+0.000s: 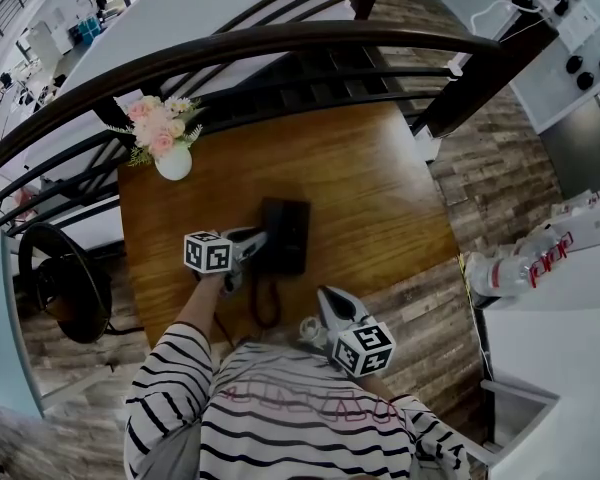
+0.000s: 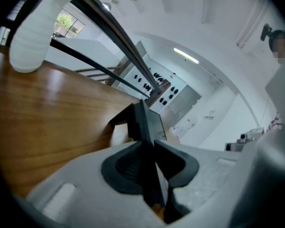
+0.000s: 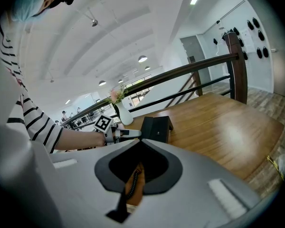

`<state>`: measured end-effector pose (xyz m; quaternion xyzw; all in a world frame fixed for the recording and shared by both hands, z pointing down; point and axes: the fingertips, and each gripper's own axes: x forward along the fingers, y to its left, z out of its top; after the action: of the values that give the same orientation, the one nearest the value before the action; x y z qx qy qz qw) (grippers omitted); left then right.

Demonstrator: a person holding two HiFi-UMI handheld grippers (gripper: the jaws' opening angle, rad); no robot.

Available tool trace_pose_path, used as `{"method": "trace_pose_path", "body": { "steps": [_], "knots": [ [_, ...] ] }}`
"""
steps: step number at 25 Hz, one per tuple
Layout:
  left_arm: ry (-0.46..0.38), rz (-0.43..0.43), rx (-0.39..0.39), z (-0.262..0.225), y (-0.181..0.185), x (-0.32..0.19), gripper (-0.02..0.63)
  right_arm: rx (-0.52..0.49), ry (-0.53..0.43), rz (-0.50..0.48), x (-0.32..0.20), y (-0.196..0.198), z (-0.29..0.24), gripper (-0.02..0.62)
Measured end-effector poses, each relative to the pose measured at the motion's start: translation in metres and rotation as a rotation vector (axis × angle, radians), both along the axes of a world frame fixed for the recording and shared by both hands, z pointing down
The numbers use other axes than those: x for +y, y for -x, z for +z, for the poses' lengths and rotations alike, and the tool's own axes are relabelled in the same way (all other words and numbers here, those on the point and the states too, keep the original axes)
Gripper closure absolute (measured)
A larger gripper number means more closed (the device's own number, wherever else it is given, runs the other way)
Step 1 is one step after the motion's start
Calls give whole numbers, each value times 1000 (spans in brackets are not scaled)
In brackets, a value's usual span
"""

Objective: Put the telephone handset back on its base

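Sitting near the middle of a brown wooden table [image 1: 380, 178], a black telephone base [image 1: 298, 236] is seen from the head view. The black handset [image 1: 271, 230] is found along the left side of the base, and it is held there by the left gripper [image 1: 258, 238]. In the left gripper view the jaws are seen narrow. Both dark pads [image 2: 124, 167] are pressed on the thin edge of the handset, which stands up between them. Whether the handset is fully down on the base cannot be told.

A dark curly cord [image 1: 266, 303] is seen running from the telephone toward the near edge of the table. The right gripper [image 1: 323, 294] is held low over that near edge, just to the right of the cord, near the telephone but not touching it. In the right gripper view its jaw tips are seen closed together, and nothing is pinched by them. A bit of the curly cord and the wood is seen below, through the hollow behind the tips.

A white vase [image 1: 173, 161] with pink flowers [image 1: 160, 126] is set at the far left corner of the table, apart from the telephone. A dark curved railing [image 1: 280, 43] is seen behind the table. Black and white striped sleeves [image 1: 175, 368] are worn on the arms.
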<state>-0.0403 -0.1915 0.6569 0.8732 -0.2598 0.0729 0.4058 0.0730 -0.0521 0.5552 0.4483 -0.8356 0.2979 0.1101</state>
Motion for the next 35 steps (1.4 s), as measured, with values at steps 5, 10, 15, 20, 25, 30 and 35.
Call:
{"method": "trace_pose_path", "body": {
  "steps": [5, 10, 15, 20, 25, 30, 35],
  "knots": [
    [36, 25, 104, 1, -2, 1, 525, 3, 2, 1, 2, -2, 0, 594],
    [51, 30, 151, 1, -3, 0, 529, 8, 6, 9, 3, -5, 1, 594],
    [77, 23, 201, 0, -3, 0, 534, 10, 9, 9, 5, -2, 2, 594],
    [82, 25, 218, 0, -5, -2, 534, 12, 9, 14, 6, -7, 1, 594],
    [94, 28, 233, 3, -2, -1, 534, 16, 9, 20, 7, -7, 1, 594],
    [108, 26, 277, 2, 1, 0, 535, 18, 11, 24, 9, -5, 0, 594],
    [123, 30, 320, 2, 3, -2, 538, 19, 14, 27, 8, -4, 2, 594]
  ]
}}
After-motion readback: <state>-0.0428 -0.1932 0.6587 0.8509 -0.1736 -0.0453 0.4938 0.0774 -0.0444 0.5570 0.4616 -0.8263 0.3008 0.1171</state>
